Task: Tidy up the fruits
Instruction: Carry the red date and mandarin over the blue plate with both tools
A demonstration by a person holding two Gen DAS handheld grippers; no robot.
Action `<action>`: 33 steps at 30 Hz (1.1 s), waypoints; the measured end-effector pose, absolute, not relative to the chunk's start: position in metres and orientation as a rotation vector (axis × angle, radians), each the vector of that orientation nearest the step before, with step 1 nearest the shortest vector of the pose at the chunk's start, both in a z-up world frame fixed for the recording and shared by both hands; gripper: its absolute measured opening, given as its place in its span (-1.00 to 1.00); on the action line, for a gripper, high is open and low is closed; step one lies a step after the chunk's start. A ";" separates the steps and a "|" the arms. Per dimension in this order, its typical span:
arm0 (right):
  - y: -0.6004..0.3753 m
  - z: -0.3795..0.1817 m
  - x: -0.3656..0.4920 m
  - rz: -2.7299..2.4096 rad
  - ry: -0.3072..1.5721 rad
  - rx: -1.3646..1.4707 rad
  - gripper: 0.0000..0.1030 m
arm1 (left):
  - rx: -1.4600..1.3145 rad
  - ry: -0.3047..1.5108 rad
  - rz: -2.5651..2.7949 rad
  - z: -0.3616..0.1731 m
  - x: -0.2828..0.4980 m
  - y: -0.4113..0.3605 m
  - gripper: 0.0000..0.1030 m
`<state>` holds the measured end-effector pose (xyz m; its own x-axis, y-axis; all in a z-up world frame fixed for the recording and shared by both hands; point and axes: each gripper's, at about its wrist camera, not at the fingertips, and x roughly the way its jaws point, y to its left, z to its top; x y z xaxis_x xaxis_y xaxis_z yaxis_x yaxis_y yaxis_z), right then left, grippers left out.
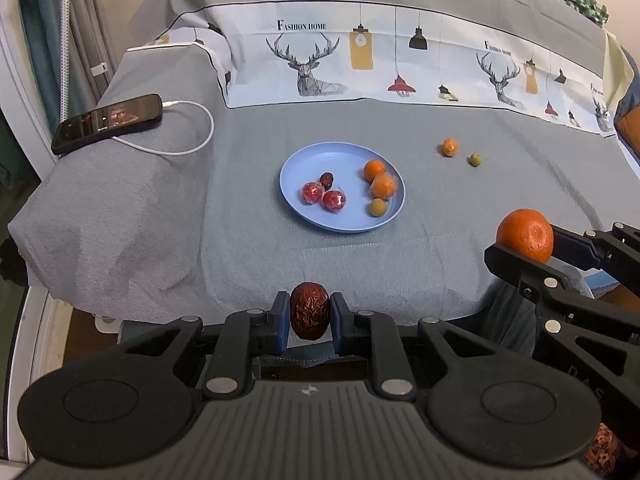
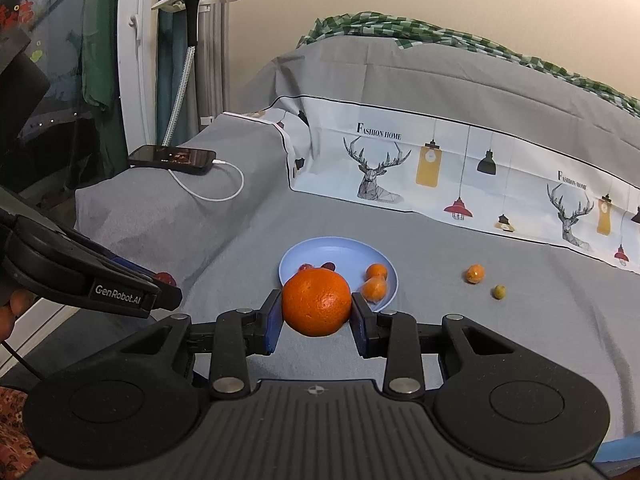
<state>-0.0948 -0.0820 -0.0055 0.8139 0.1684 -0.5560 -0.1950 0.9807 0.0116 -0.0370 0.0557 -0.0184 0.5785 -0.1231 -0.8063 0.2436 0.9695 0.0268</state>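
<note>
My left gripper [image 1: 310,318] is shut on a wrinkled red date [image 1: 310,316], held above the near edge of the grey cloth. My right gripper [image 2: 316,312] is shut on a large orange [image 2: 317,303], which also shows at the right of the left wrist view [image 1: 525,235]. A blue plate [image 1: 308,160] in the middle holds two wrapped red fruits [image 1: 323,197], a dark date [image 1: 326,179], two small oranges [image 1: 379,178] and a green fruit [image 1: 377,207]. A small orange [image 1: 450,147] and a green fruit [image 1: 475,159] lie loose right of the plate.
A phone [image 1: 108,122] on a white cable [image 1: 192,142] lies on a raised grey block at the left. A printed deer cloth [image 1: 360,60] rises behind the plate. The cloth drops off at the near and left edges.
</note>
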 end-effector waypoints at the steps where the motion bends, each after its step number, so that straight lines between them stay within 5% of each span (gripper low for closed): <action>1: -0.082 -0.006 -0.094 0.194 0.591 -0.046 -0.29 | 0.142 0.932 -0.216 -0.019 -0.036 0.055 -0.56; 33: -0.090 -0.068 0.004 0.181 0.791 0.023 -0.29 | 0.195 1.102 -0.205 -0.078 0.081 0.029 -0.56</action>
<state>0.0039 -0.0903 -0.0679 0.6883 0.1702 -0.7052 -0.1531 0.9843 0.0882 0.0809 0.0289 -0.0780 0.4370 -0.0673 -0.8970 0.2603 0.9640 0.0544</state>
